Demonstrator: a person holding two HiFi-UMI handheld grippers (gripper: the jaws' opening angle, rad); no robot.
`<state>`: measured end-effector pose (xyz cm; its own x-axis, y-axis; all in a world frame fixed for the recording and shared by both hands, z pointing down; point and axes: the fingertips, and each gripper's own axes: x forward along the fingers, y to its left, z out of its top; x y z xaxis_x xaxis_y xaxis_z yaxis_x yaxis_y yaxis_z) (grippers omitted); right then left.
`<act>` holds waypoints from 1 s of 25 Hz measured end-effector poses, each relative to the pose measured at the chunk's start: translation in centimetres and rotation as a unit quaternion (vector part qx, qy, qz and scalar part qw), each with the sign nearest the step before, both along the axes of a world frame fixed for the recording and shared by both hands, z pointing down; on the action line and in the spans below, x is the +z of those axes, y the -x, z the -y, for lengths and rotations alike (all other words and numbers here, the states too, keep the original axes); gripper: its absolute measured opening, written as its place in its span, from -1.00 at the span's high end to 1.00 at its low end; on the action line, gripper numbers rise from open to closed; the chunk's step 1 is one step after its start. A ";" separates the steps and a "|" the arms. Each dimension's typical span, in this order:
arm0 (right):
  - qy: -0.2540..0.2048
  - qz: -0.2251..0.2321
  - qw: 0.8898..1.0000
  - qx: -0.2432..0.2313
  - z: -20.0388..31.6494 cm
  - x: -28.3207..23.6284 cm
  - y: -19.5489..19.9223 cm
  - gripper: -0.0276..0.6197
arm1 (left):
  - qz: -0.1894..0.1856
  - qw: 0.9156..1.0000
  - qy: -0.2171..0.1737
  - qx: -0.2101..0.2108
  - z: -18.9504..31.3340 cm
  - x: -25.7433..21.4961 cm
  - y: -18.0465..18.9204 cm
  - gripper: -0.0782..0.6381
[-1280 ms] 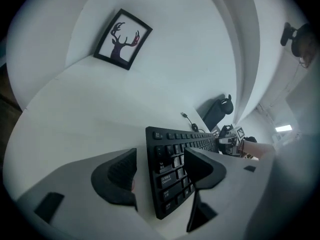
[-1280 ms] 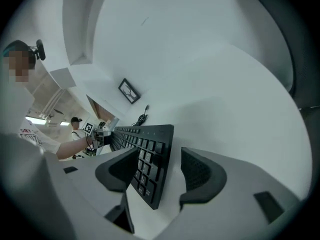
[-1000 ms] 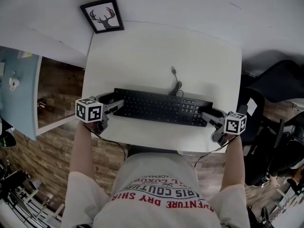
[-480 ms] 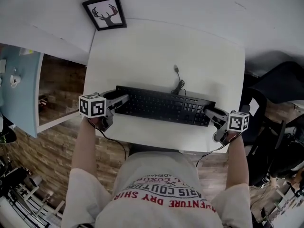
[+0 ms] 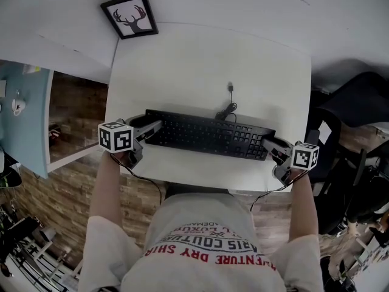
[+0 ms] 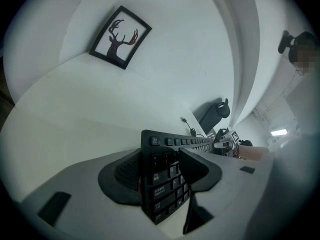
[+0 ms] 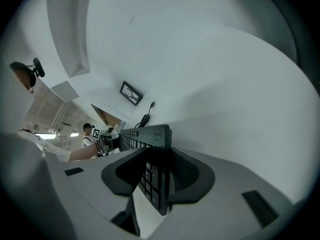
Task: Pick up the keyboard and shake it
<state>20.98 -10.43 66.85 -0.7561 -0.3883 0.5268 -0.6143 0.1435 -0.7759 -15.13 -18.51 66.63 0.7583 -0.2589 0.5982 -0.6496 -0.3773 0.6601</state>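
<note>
A black keyboard (image 5: 209, 135) lies across the near part of the white table (image 5: 200, 59), its cable (image 5: 228, 105) trailing toward the wall. My left gripper (image 5: 153, 126) straddles its left end. In the left gripper view the far pad rests on the keyboard's (image 6: 172, 143) underside, the near jaw hovers just over the keys, and the jaws are closing. My right gripper (image 5: 270, 146) straddles the right end. Its jaws are closing too, and in the right gripper view both pads sit against the keyboard (image 7: 145, 133).
A framed deer picture (image 5: 129, 16) leans at the table's far left corner. A black office chair (image 5: 358, 108) stands to the right of the table and a blue board (image 5: 21, 120) to the left. The table's front edge is just below both grippers.
Both pairs of jaws have narrowed around the keyboard's ends. The keyboard and its cable plug have shifted slightly to the right on the table.
</note>
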 end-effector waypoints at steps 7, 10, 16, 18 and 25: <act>-0.057 -0.001 0.998 -0.010 -0.3 -3.1 0.2 0.42 | 0.000 0.998 -0.070 0.006 1.1 -3.8 -0.1 0.11; -0.102 -0.009 0.995 -0.007 0.7 -6.0 -0.2 0.42 | -0.006 0.994 -0.108 0.001 2.0 -6.6 -0.4 0.11; -0.202 -0.030 0.979 -0.007 3.3 -13.6 -1.2 0.43 | -0.032 0.982 -0.187 -0.008 4.1 -13.5 -1.3 0.11; -0.236 -0.042 0.971 -0.011 3.8 -16.4 -1.4 0.43 | -0.042 0.975 -0.217 -0.006 4.7 -16.1 -1.6 0.11; -0.379 -0.098 0.920 -0.011 6.1 -27.0 -1.8 0.43 | -0.076 0.939 -0.335 0.005 7.4 -26.1 -2.3 0.11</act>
<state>22.73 -16.51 39.83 -0.6874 -0.6862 0.2378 -0.7223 0.6120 -0.3220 -12.88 -25.91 40.50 0.8267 -0.5304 0.1877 -0.5605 -0.7474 0.3566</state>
